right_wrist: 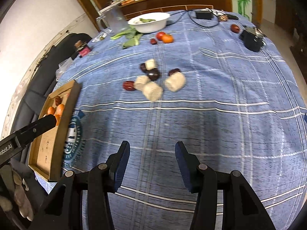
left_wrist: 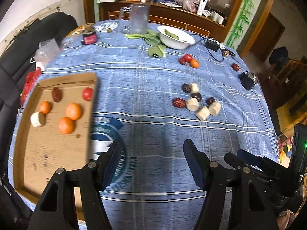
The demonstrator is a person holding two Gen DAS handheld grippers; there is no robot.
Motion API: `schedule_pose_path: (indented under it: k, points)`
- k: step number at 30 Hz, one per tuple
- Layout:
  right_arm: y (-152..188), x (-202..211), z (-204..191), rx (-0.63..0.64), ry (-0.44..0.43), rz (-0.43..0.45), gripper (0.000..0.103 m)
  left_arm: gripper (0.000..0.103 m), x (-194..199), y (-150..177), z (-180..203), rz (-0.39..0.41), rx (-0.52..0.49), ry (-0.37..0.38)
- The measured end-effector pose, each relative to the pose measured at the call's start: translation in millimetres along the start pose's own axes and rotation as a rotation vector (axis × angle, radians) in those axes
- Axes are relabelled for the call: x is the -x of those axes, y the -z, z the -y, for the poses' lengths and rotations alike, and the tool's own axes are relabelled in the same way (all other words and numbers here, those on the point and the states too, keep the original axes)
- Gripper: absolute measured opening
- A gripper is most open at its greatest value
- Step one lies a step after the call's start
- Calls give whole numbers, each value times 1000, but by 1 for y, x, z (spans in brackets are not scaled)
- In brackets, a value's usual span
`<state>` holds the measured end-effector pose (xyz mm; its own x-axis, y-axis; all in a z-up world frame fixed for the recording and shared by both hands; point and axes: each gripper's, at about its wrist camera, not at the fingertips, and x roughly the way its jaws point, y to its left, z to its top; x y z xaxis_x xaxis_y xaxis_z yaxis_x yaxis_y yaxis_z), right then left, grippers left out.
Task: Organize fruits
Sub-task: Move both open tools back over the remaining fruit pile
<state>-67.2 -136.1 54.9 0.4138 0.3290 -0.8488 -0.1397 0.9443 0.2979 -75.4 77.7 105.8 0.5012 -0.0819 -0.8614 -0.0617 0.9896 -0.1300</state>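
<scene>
Left wrist view: the left gripper (left_wrist: pixel 152 153) hangs over the blue checked cloth (left_wrist: pixel 149 80) with its jaws spread and nothing between them. At the left lies a cardboard tray (left_wrist: pixel 48 153). In its far half sit three oranges (left_wrist: pixel 73 111), a red date (left_wrist: pixel 57 94), a tomato (left_wrist: pixel 87 94) and a pale cut chunk (left_wrist: pixel 37 119). To the right of centre, well apart from the tray, a cluster (left_wrist: pixel 197 101) of dark dates and pale chunks lies on the cloth. Farther off are a second tomato (left_wrist: pixel 187 57) touching an orange (left_wrist: pixel 194 63) and a small date. A lone date (left_wrist: pixel 235 67) lies at the far right, near a black device (left_wrist: pixel 247 80). At the far side stand a white bowl (left_wrist: pixel 175 38) with greens beside it, and a clear jug (left_wrist: pixel 138 18). The right gripper (left_wrist: pixel 235 156) shows at the lower right edge.

Right wrist view: the right gripper (right_wrist: pixel 152 149) also has its jaws spread, empty, above bare cloth (right_wrist: pixel 211 88). The cluster (right_wrist: pixel 153 80) lies straight ahead, in the middle. The tray (right_wrist: pixel 55 134) is at the left edge, oranges (right_wrist: pixel 60 108) and a date visible inside. One finger of the left gripper (right_wrist: pixel 38 124) reaches in from the left, over the tray. The bowl (right_wrist: pixel 151 25), tomato (right_wrist: pixel 160 35) and orange pair, lone date (right_wrist: pixel 235 28) and black device (right_wrist: pixel 252 39) lie at the far side.
</scene>
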Motion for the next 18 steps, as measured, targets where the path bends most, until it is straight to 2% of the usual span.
schedule_pose_path:
  k: [7,18]
  points:
    - [-5,-13,12,3,-1,-24,53,65,-16,-2,8,-28,1,7]
    - [-49,-60,-12,107,8,-15,53,65,-38,3,-13,-76,23,21]
